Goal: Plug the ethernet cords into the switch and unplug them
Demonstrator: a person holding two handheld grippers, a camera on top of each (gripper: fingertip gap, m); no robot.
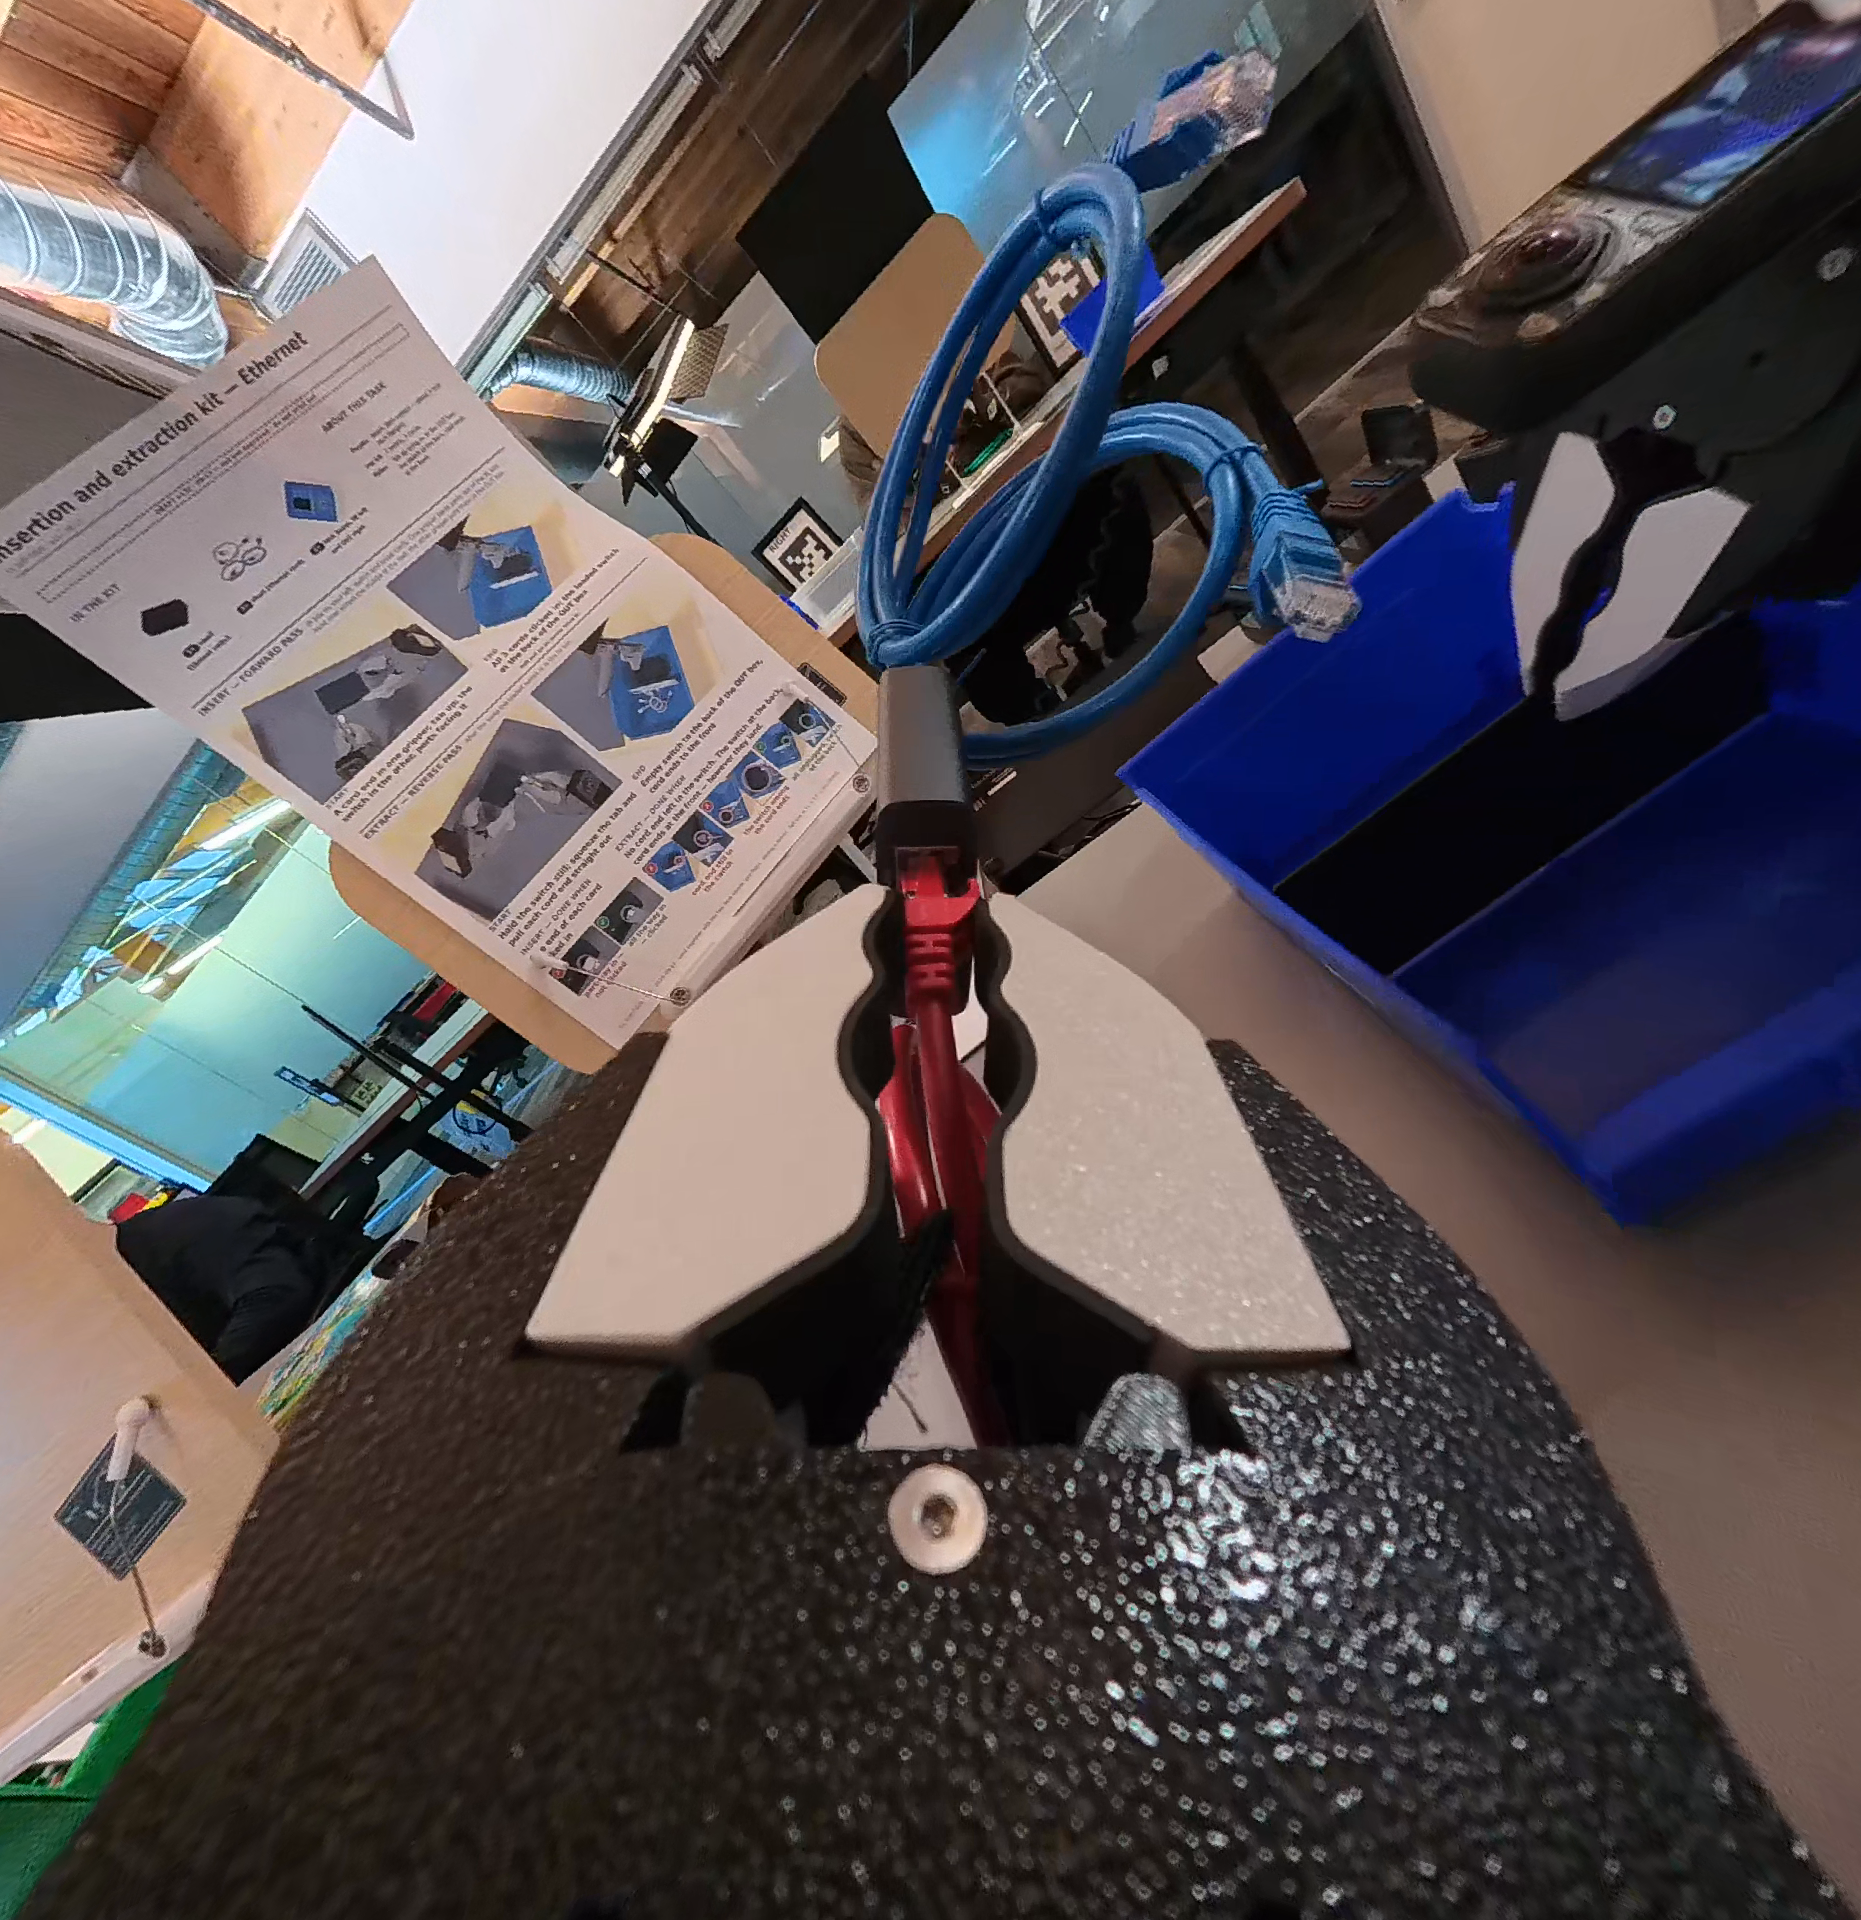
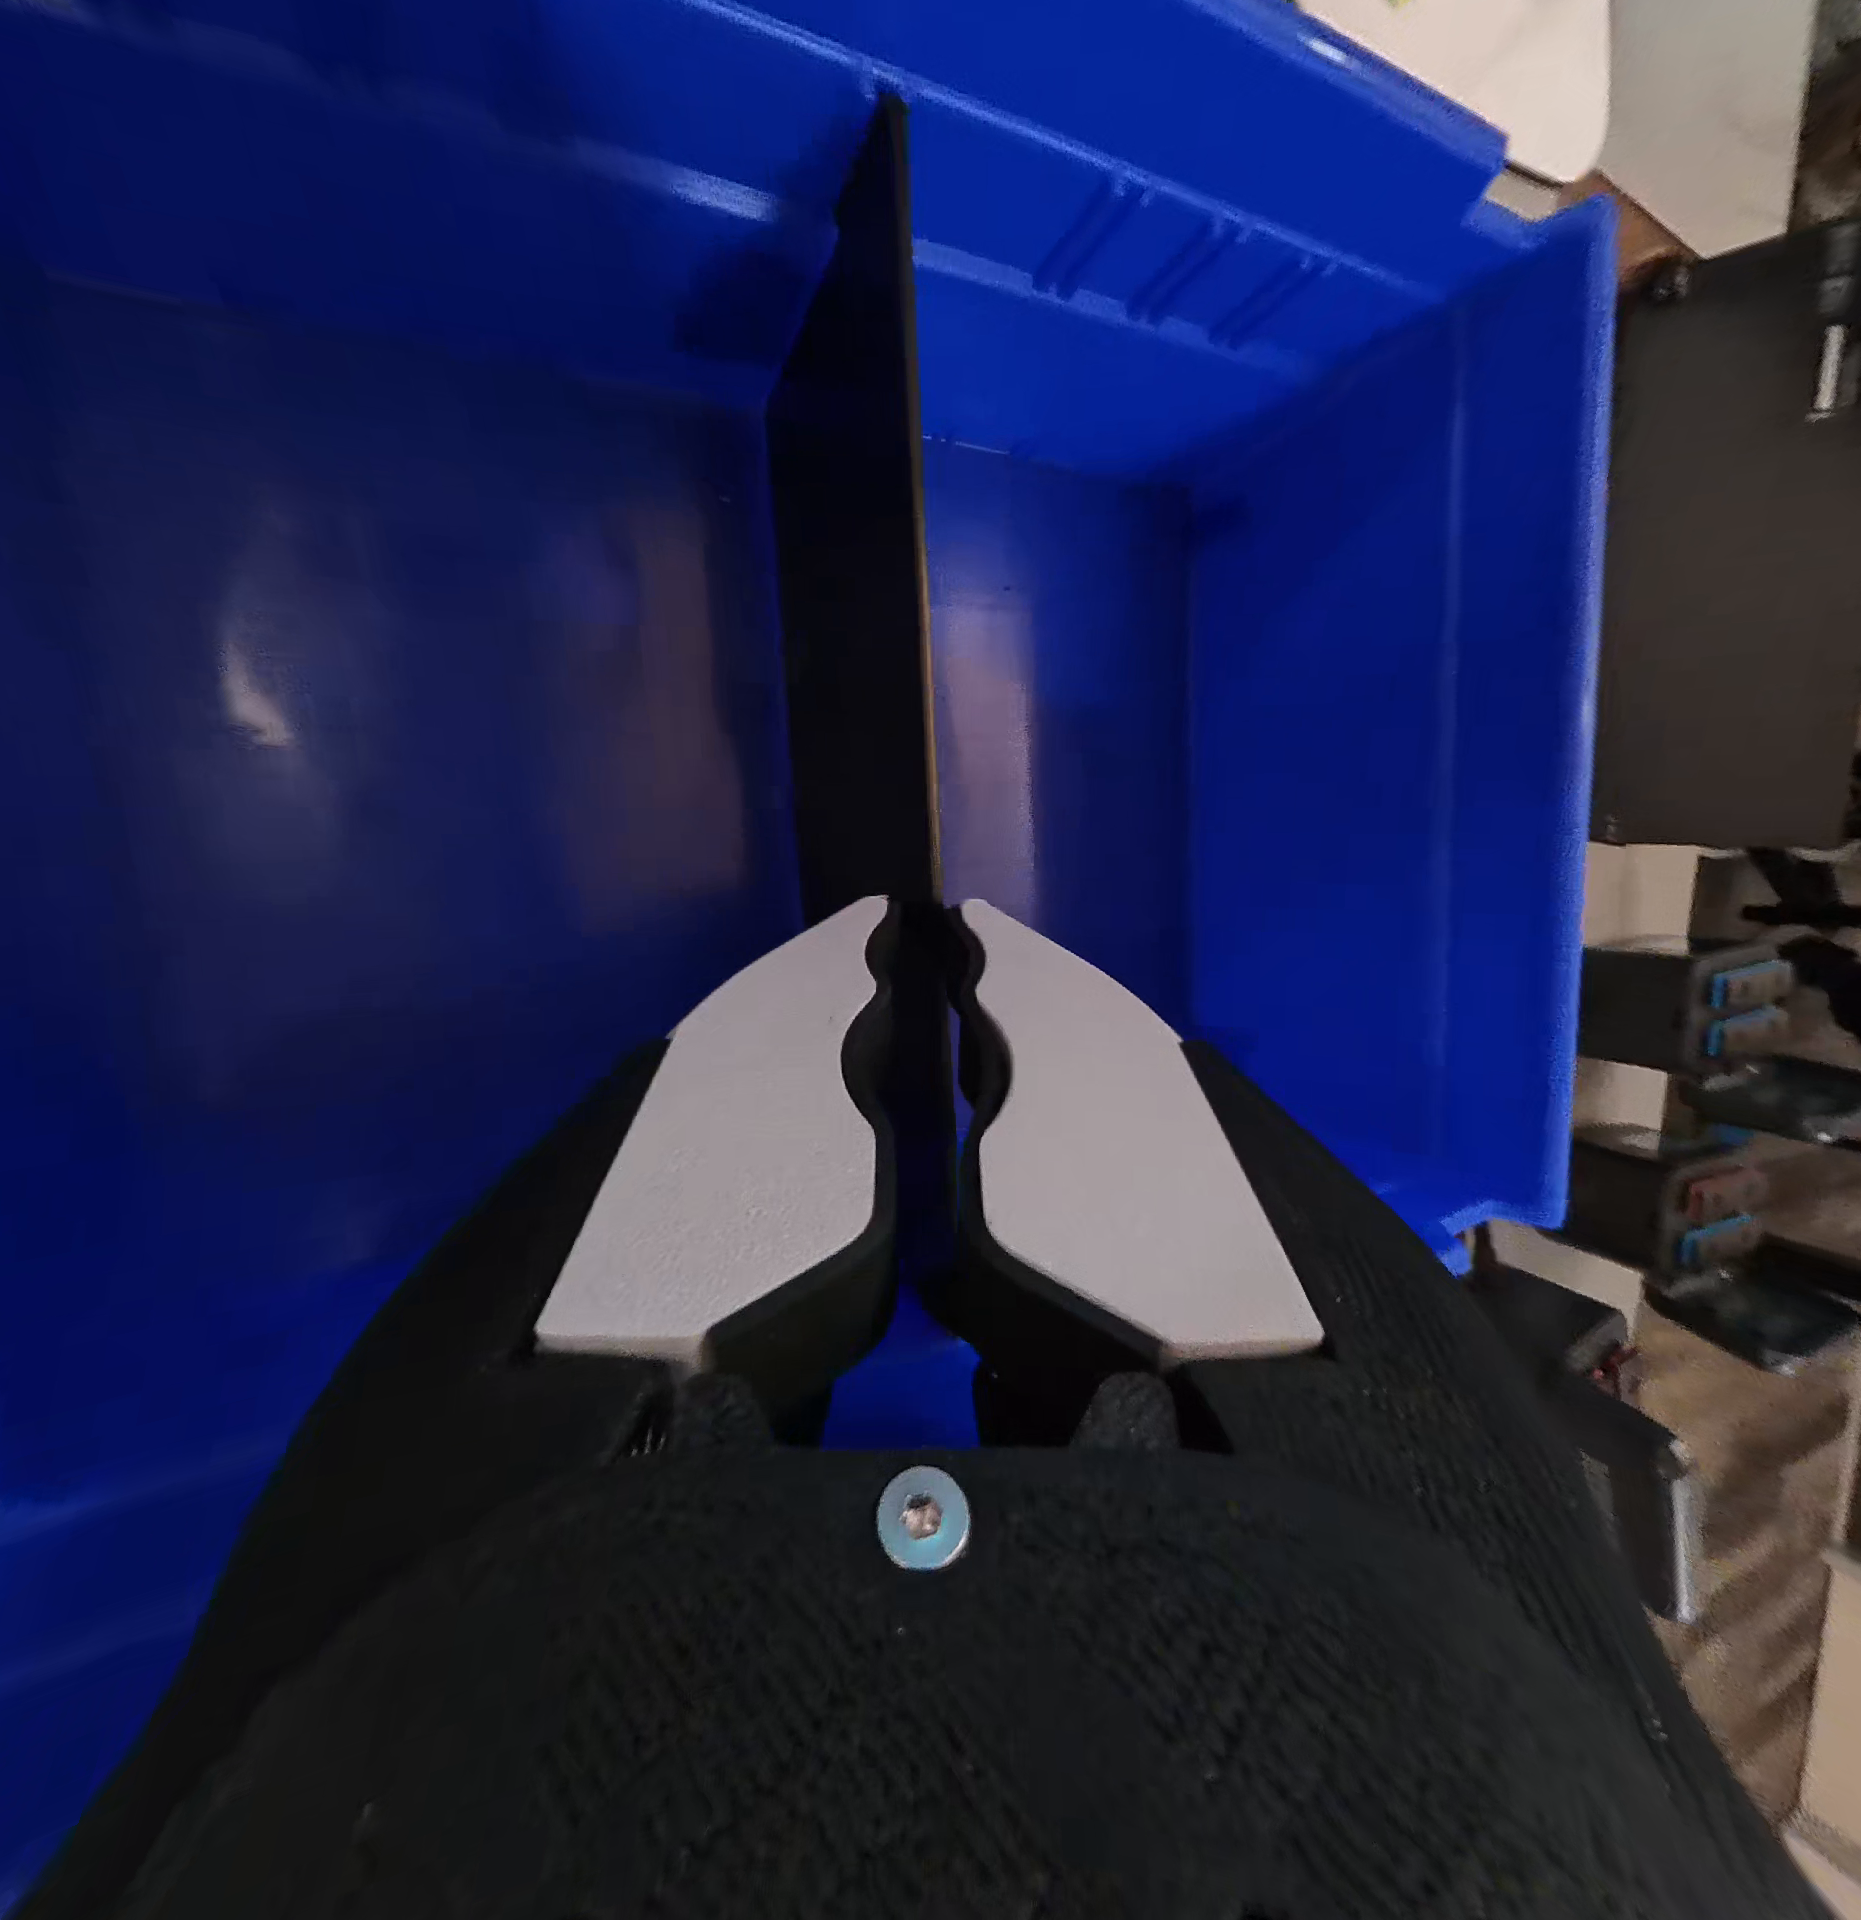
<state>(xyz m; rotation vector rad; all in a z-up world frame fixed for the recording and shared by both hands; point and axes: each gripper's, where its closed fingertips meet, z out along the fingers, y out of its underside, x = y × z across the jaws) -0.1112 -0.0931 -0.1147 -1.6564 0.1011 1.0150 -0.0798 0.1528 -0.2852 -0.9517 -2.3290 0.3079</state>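
Blue bin [image 1: 1528,987] beside switch [image 1: 921,769]; black divider [image 2: 864,623] splits it.

A pale grey-beige tabletop [image 1: 1528,1299] carried the scene, running from the near right of the left wrist view back toward its far edge. Its surface looked smooth and matte. Directly on it, at the far right, sat a blue plastic bin [image 1: 1321,717], its low open front turned toward the near side. A black divider [image 2: 864,520] stood upright inside the bin and split it into two compartments. In the right wrist view the bin's blue walls [image 2: 1425,623] filled nearly everything, so the tabletop could not be made out there. Whether the instruction sheet's [image 1: 386,644] board rested on the table could not be told.
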